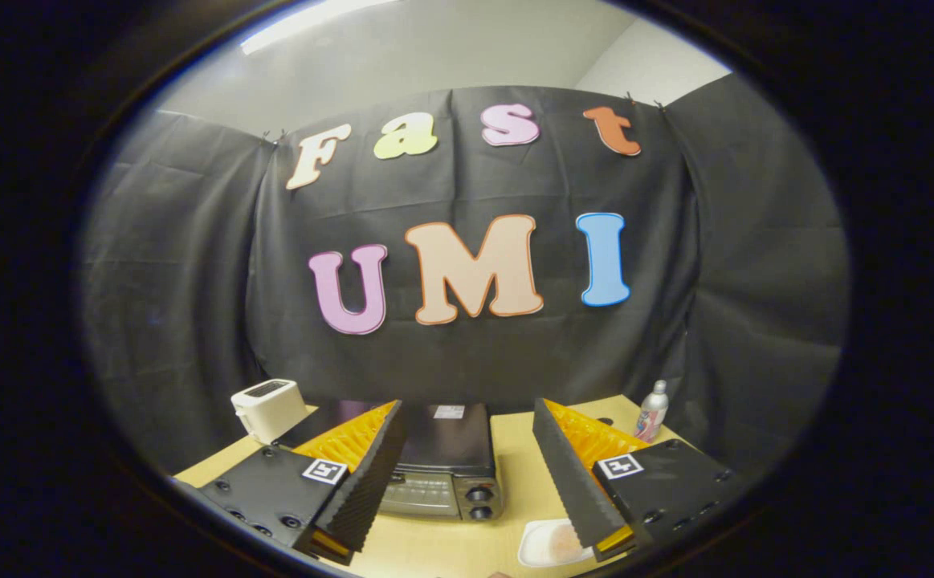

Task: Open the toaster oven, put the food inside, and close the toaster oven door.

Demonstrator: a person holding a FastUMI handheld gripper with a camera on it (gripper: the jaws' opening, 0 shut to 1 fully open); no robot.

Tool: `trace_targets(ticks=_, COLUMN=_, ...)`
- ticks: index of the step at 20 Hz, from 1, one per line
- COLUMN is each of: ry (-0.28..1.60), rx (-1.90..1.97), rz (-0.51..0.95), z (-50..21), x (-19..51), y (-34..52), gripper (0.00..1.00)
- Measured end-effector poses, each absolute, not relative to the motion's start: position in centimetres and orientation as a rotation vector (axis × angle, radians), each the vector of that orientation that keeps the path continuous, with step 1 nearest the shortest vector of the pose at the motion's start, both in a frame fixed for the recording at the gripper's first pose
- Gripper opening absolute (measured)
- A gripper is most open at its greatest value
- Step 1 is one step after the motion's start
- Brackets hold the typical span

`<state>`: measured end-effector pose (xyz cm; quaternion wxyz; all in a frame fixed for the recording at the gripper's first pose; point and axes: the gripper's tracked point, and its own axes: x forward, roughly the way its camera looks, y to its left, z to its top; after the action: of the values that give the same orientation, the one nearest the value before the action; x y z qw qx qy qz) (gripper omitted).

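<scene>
1. The toaster oven (444,466) sits on the counter (519,474) just ahead of the tongs (467,482) and below them, showing in the gap between the two fingers; its left part is hidden behind the left finger.
2. Its long axis runs across the line of the tongs, front face toward them, knobs at its right end. The door looks closed, so opening it appears to be the first step.
3. The food (555,543) lies on a small white plate (532,550) nearer than the oven, beside the tip of the right finger and partly hidden by it.
4. The tongs stand wide apart, holding and touching nothing.
5. A white toaster (268,408) stands beyond the left finger, a bottle (651,411) beyond the right.
</scene>
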<state>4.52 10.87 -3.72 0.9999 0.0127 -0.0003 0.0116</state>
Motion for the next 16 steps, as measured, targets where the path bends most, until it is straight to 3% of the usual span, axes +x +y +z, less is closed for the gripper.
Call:
trace_targets(ticks=10, ry=0.087, rx=0.096, rz=0.107, z=-12.7, x=9.7, y=20.9, gripper=0.97)
trace_targets(ticks=16, ry=0.067, rx=0.071, rz=0.070, z=-15.5, x=13.1, y=23.1, gripper=0.97)
